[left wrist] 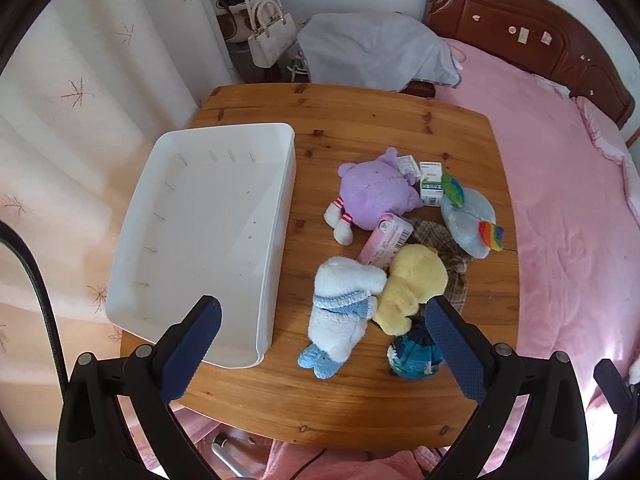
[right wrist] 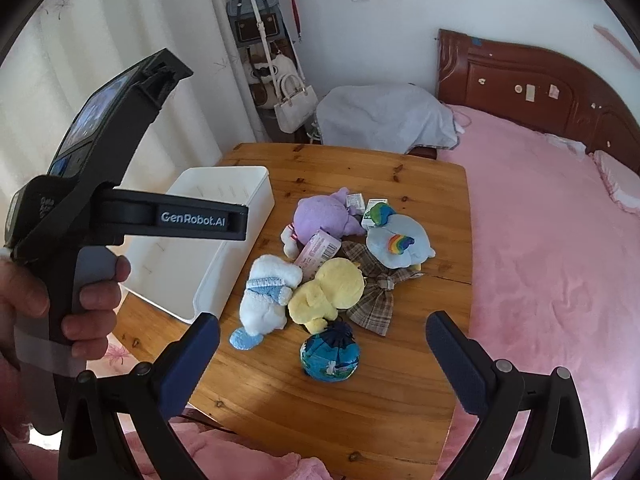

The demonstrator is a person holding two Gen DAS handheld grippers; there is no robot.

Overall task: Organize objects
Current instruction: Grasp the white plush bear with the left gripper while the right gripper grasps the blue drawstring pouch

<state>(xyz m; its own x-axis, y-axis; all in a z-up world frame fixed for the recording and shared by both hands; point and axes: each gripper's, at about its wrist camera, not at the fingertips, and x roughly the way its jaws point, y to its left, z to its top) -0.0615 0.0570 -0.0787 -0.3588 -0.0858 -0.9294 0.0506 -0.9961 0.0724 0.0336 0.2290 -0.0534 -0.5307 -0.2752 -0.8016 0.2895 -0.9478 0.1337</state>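
An empty white bin [left wrist: 208,232] stands on the left of the wooden table [left wrist: 360,128]; it also shows in the right wrist view [right wrist: 224,196]. To its right lies a pile: purple plush [left wrist: 374,194], white-and-blue plush [left wrist: 340,312], yellow plush [left wrist: 412,284], blue pouch [left wrist: 414,354], pink box [left wrist: 386,240], plaid bow [right wrist: 374,292], rainbow plush [left wrist: 470,216], small cartons [left wrist: 431,182]. My left gripper [left wrist: 322,342] is open, above the table's near edge. My right gripper [right wrist: 322,350] is open above the blue pouch [right wrist: 330,356]. Both are empty.
A pink bed [left wrist: 568,200] with a wooden headboard [left wrist: 532,36] borders the table's right side. A grey cloth [left wrist: 372,52] lies behind the table. Handbags [right wrist: 294,104] hang on a rack by the curtain. The left hand-held gripper body [right wrist: 120,216] fills the right view's left side.
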